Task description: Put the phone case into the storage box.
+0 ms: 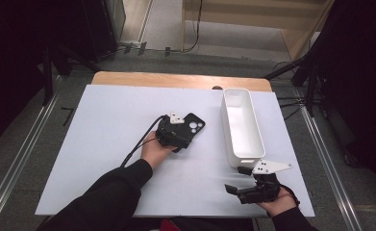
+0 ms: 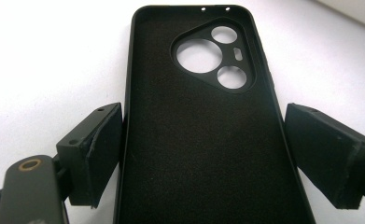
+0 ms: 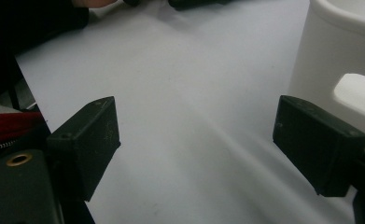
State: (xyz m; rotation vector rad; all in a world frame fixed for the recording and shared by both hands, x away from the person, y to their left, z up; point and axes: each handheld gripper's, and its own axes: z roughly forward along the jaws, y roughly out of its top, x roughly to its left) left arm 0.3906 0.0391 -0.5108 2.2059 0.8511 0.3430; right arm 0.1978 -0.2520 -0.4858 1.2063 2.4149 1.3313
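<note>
Matt black phone case, soft-lined

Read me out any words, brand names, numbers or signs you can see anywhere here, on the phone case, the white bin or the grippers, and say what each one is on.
None can be read.
Phone case: plain black inside, no print.
White bin: no label.
Left gripper and right gripper: bare black pads, no marking.
White table: blank.

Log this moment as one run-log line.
left gripper: fingers either side of black phone case, left pad at its edge, right just clear | right gripper: open, nothing between | white bin: on table
</note>
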